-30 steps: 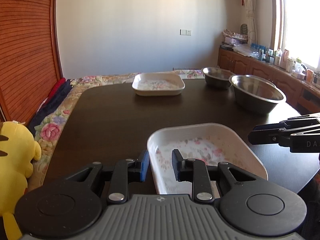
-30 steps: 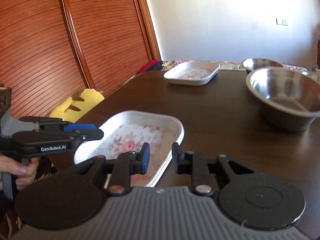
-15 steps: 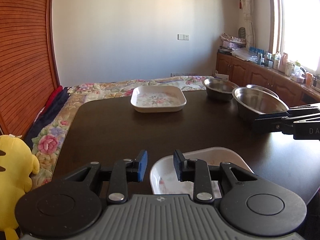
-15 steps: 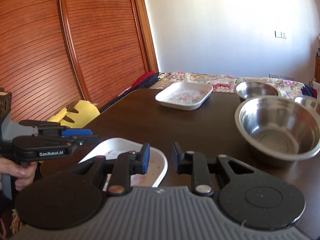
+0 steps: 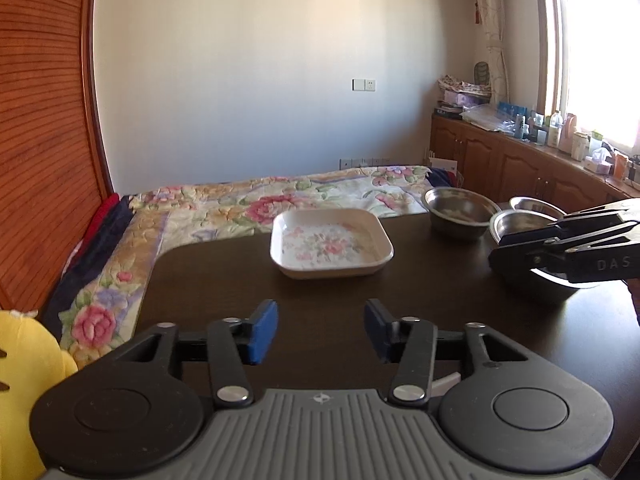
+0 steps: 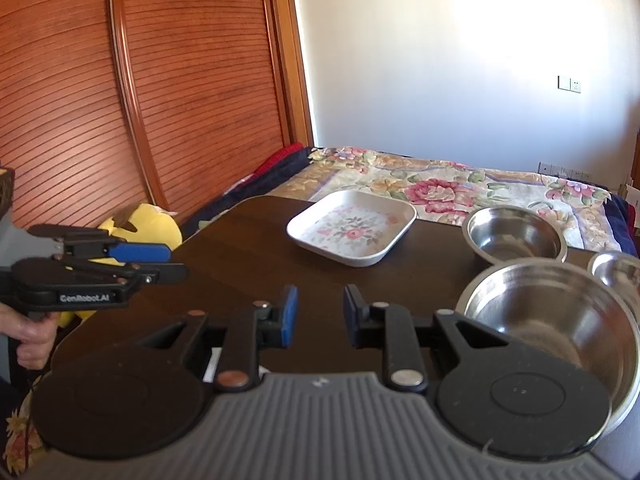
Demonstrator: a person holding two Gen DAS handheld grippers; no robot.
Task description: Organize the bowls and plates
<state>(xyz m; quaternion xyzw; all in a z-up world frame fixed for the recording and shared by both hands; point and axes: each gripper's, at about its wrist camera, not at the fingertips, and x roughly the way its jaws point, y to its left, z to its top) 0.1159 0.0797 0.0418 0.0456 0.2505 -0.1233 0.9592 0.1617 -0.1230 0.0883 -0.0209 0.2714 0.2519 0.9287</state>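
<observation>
Now: Both Tools Raised, Empty, Above Table of Dishes

Seen across a dark wooden table (image 5: 224,280), with a floral-quilted bed (image 5: 248,204) just behind its far edge. Largest of the dishes, a wide steel bowl (image 6: 560,320), set at the table's right side, close beside the right tool (image 6: 318,316). Behind it, a medium steel bowl (image 6: 516,236), and at the far right edge a small steel bowl (image 6: 620,272), only partly in frame. Near the table's far edge, left of the bowls and apart from them, a white square plate with a flower pattern (image 5: 331,243), upright and holding nothing. Hovering above the near edge, the left tool (image 5: 320,330), jaws spread wide with bare tabletop between the blue pads (image 5: 262,330), gripping nothing. Right tool likewise parted, somewhat less widely, and clasping nothing. Just under both tools, a thin white sliver (image 5: 446,382) at the table's near edge, too hidden to identify. Gripping the left tool's handle, a hand (image 6: 28,336) at the left border of the right wrist view. Beside the table's left side, a yellow plush toy (image 6: 148,228).
</observation>
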